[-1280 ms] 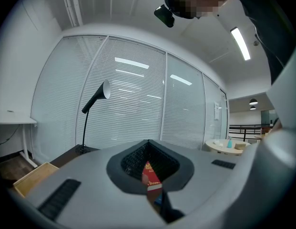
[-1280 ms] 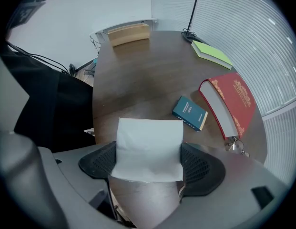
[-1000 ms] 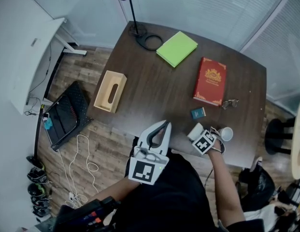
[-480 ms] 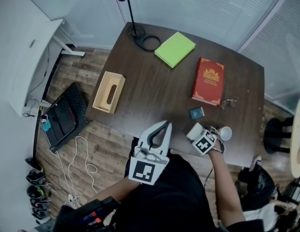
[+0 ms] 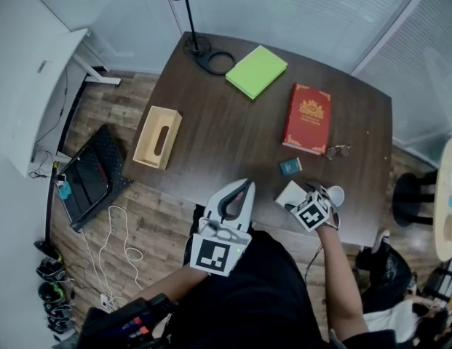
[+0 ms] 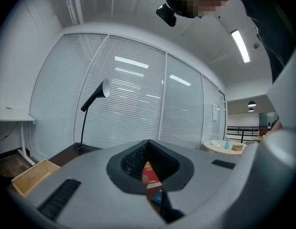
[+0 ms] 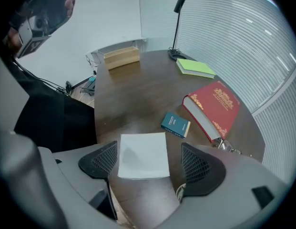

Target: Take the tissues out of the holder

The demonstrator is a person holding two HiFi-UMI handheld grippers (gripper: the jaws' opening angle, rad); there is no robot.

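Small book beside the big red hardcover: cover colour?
The small rectangular book has a teal cover; clearest in the right gripper view.

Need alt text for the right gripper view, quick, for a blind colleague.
The right gripper, jaws open and empty, hovers over a flat white tissue stack on the dark table. Beyond lie a small teal book and a red book; the wooden holder sits at the far edge.

We list table [image 5: 233, 147], smooth dark wood; holder [image 5: 148, 148], pale bare wood. We list red book [image 5: 307, 118], smooth cover; tissues [image 7: 144, 155], matt white paper.
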